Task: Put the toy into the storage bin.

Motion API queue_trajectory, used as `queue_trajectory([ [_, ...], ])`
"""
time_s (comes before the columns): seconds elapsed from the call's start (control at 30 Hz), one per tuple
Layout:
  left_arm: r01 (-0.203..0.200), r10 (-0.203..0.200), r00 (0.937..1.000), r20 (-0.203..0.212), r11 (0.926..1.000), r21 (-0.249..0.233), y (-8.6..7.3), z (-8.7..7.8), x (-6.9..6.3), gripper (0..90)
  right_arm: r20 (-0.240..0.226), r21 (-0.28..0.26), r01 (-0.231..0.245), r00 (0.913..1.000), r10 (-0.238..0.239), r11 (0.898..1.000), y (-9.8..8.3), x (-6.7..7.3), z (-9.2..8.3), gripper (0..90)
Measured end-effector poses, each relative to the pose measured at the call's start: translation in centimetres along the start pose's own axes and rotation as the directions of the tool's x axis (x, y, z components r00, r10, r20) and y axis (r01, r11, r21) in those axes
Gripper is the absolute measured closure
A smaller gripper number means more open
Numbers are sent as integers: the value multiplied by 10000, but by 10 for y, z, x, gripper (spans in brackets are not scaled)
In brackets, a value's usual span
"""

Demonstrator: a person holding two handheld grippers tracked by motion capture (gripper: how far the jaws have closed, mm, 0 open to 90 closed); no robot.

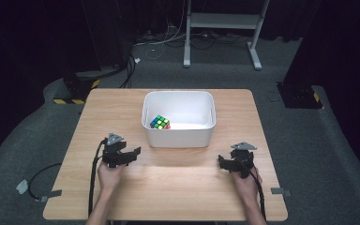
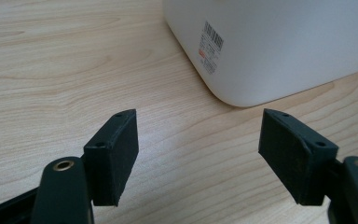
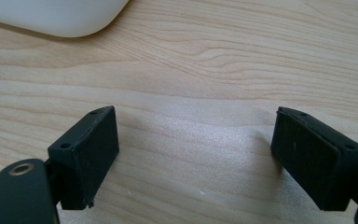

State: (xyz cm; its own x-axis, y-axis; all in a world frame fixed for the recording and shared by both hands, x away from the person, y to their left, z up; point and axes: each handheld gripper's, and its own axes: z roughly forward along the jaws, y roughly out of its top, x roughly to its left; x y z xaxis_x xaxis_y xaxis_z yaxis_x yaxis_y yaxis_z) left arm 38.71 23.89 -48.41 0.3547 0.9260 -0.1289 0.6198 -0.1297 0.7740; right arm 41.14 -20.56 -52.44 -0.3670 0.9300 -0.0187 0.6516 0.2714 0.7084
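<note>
Both grippers low over the table, near the tub
Left gripper and right gripper point inward; jaws spread, pinching nothing; cube lies in tub.

A pale wood-grain worktop with a smooth, lightly satin finish carries a white plastic bin, its walls smooth and faintly glossy, with a printed paper label stuck on one outer side. Inside the bin lies a puzzle cube of shiny coloured plastic tiles. Near the bin, the left tool and right tool show matt black plastic, the pads slightly rough. Grey carpet-like floor surrounds the worktop.
</note>
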Motion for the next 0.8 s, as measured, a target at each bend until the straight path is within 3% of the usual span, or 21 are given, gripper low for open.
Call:
queue_trajectory([
  [0.4,42,-42,10000,37,9999,130,-4,10,1,285,1,3,4,10000,-4,10000,0,0,0,148],
  [0.8,107,-102,9998,-187,9995,312,-12,16,7,285,0,3,3,10000,-3,10000,0,0,0,148],
])
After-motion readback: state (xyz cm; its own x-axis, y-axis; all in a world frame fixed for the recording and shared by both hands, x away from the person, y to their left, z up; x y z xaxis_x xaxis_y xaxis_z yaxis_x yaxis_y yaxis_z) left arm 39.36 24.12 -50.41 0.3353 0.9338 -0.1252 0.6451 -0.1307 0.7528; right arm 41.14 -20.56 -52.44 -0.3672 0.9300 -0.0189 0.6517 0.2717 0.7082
